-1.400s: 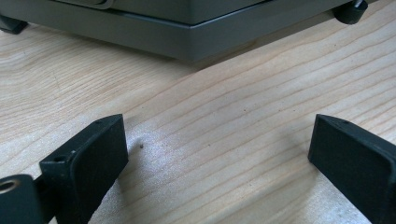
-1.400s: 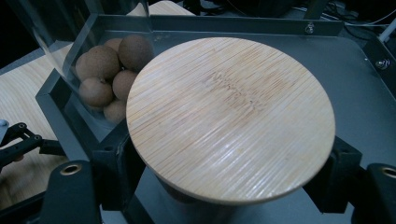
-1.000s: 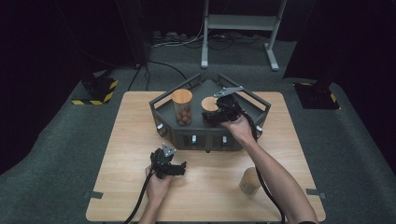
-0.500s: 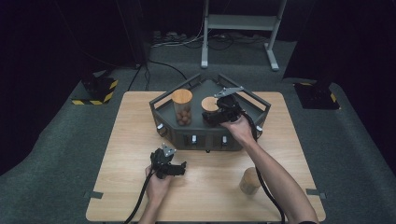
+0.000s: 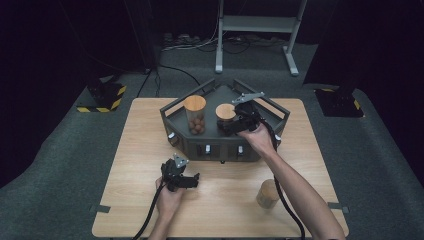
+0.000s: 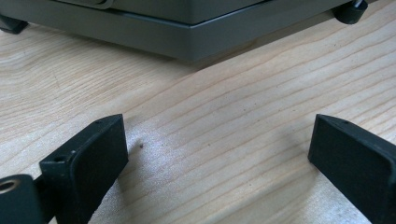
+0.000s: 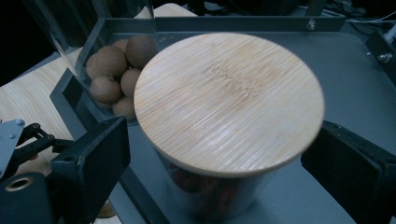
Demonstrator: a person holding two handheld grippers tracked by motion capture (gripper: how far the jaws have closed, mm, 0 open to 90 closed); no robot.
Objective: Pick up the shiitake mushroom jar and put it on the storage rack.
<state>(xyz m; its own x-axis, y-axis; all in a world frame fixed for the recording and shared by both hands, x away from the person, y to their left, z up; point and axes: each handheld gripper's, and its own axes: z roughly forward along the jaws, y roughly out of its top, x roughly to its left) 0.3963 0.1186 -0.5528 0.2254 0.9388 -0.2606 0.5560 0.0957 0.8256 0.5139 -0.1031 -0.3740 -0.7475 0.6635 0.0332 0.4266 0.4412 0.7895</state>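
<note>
A dark grey tray (image 5: 220, 148) stands at the middle back of the wooden table (image 5: 135, 135). In it is a tall glass jar of brown balls (image 5: 195, 115) with a wooden lid, and to its right a shorter jar (image 5: 225, 112), also wooden-lidded. My right gripper (image 5: 228, 124) is open, with a jaw on each side of the short jar just below its lid (image 7: 229, 100); neither jaw touches the glass. The brown balls (image 7: 112, 70) show behind it. My left gripper (image 5: 192, 180) rests open on the table in front of the tray, with nothing between its fingers (image 6: 88, 163).
A third wooden-lidded jar (image 5: 268, 194) stands on the table near the front right, beside the person's right forearm. The tray's raised rails (image 5: 272, 107) ring its back and sides. The tray base (image 6: 187, 32) lies close ahead of the left gripper. Cables trail off the front edge.
The right gripper has edged slightly lower and leftward around the short jar. The left gripper has not moved.
</note>
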